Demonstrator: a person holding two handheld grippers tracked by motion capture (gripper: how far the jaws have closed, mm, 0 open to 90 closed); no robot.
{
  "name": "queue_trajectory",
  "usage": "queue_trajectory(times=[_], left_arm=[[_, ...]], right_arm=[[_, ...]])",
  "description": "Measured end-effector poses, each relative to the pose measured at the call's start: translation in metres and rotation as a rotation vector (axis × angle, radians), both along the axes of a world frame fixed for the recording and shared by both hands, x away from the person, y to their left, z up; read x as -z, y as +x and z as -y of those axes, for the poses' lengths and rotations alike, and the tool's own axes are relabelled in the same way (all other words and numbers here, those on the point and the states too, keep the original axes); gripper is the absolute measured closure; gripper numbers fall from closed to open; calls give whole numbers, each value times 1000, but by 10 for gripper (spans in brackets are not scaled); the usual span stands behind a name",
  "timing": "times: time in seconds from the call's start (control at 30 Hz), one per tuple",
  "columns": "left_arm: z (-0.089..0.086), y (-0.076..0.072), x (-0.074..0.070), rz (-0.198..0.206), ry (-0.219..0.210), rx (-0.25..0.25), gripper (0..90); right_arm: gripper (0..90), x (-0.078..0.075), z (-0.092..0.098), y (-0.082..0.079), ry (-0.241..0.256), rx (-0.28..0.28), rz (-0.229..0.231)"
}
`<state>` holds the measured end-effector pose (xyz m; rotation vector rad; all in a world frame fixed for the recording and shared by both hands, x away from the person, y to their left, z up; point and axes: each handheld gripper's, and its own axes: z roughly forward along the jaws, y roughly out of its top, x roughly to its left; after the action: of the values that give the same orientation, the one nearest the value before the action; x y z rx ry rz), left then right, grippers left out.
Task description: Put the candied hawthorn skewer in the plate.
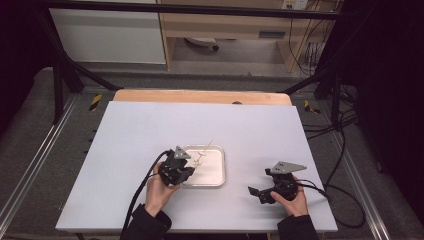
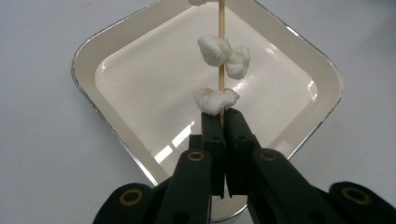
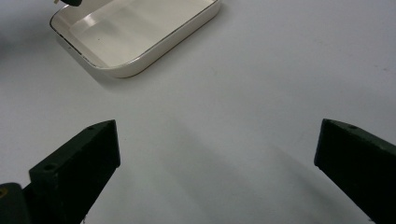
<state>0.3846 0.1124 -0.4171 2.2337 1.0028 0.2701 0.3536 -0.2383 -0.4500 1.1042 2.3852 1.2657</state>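
Observation:
My left gripper (image 2: 220, 122) is shut on the lower end of a thin wooden skewer (image 2: 221, 46) and holds it above a cream tray (image 2: 93, 51). Threaded on the skewer are white fluffy pieces (image 2: 223, 53), one of them right above the jaws. In the high view the left gripper (image 1: 186, 169) sits at the tray's (image 1: 216, 176) left edge, with the skewer (image 1: 205, 149) slanting up and to the right. My right gripper (image 1: 257, 192) rests open over the table to the right of the tray, its fingers (image 3: 88, 154) spread wide with nothing between them.
The white tabletop (image 1: 150, 130) extends far beyond the tray on all sides. A wooden strip (image 1: 200, 96) runs along its far edge. Black frame bars and cables stand around the table. The tray's corner (image 3: 112, 70) lies ahead of the right gripper.

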Motion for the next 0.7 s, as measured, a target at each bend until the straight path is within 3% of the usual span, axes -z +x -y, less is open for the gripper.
queue_trajectory(times=[0.17, 0.3, 0.53, 0.7], left_arm=[[3, 3, 1, -28, 36, -17, 879], [10, 2, 5, -54, 97, -24, 878], [18, 4, 10, -87, 127, -18, 873], [16, 3, 10, -78, 118, -13, 812]], right_arm=[[10, 0, 1, 0, 6, 4, -1], [10, 0, 1, 0, -2, 3, -1], [12, 0, 1, 0, 6, 2, -1], [13, 0, 1, 0, -7, 0, -5]])
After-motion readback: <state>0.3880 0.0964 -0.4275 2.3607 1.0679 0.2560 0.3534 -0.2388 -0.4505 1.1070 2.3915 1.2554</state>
